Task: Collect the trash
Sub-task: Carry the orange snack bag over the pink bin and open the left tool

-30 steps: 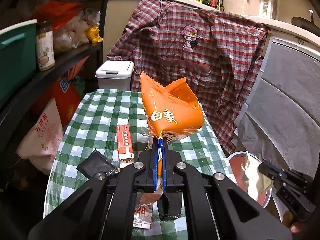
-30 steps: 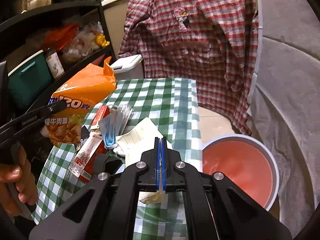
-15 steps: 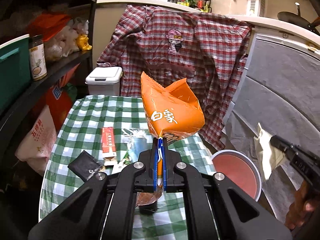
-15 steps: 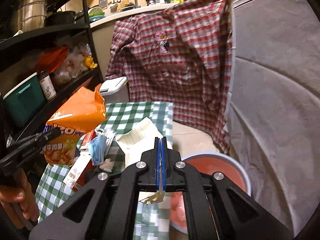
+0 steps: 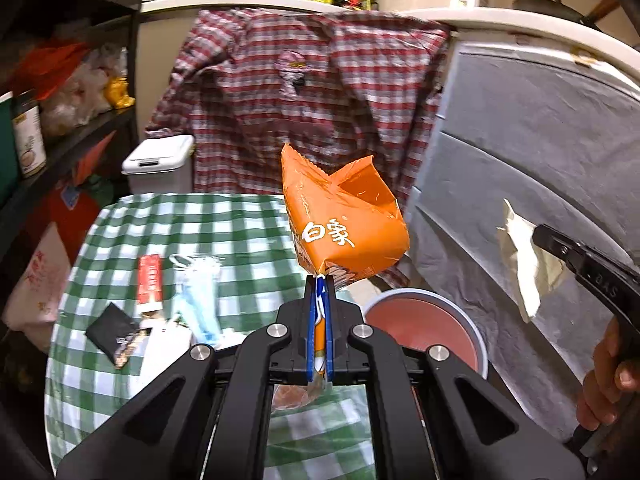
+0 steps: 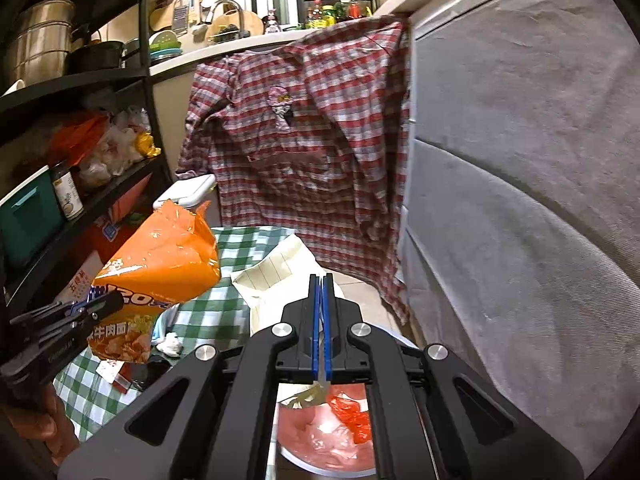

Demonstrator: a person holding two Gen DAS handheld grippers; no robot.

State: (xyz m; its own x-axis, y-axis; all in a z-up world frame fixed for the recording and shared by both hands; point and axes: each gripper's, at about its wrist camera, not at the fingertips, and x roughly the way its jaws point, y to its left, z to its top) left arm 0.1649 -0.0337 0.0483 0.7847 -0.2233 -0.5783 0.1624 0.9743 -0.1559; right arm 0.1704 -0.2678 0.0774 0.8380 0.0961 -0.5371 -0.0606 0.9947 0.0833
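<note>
Left claw point(image 5: 319, 280) is clamped on the orange noodle bag point(image 5: 344, 228), held up over the checked worktop point(image 5: 180, 224); right claw point(image 6: 322, 280) pinches paper point(image 6: 276, 272) above the red bin point(image 6: 332, 440). Released early, the light bag could miss the bin.

Two black two-finger tools are showing: the left tool point(image 5: 319, 280) and the right tool point(image 6: 322, 280). One torn orange plastic snack bag point(image 5: 340, 224) is hanging in the air. One cream paper sheet point(image 6: 276, 276) is showing. One round red bin point(image 5: 424, 326) is sitting below. One checked shirt point(image 5: 304, 92) is hanging.
</note>
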